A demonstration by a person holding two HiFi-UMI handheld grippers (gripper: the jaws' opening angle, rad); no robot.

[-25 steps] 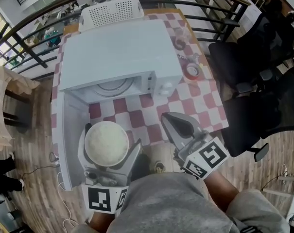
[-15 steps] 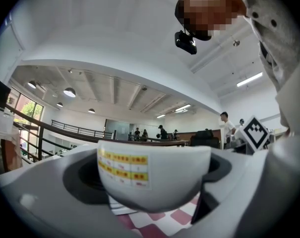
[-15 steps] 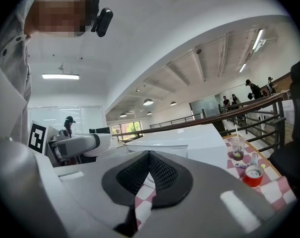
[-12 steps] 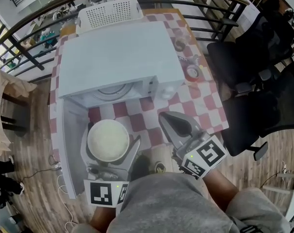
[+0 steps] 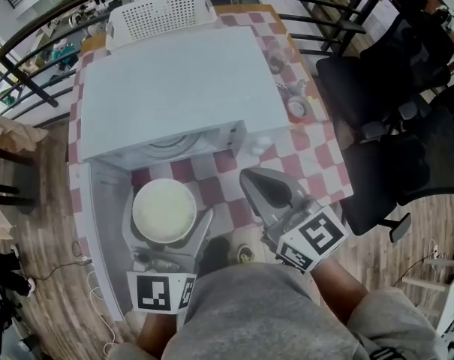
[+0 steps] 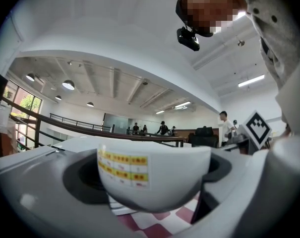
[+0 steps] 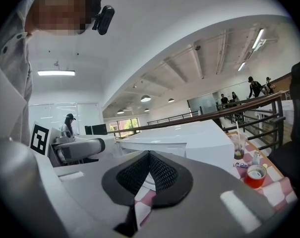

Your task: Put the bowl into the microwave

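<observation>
The left gripper (image 6: 152, 180) is clamped across the bowl (image 5: 164, 211), while the right gripper (image 7: 149, 158) is pressed together on nothing, just beside it. The bowl appears to have been carried slightly nearer the open microwave (image 5: 174, 88), though the camera has shifted too. It is held over the checked cloth (image 5: 211, 190), just short of the cavity, so insertion remains undone.

Bright, even light fills all views, with soft, faint shadows. The white boxy microwave (image 5: 174, 88) washes out on top, and a long ceiling strip lamp (image 7: 55, 73) glares. Fisheye distortion bends the edges, corners blacken, and the close white yellow-labelled bowl (image 6: 154, 177) is blurred.
</observation>
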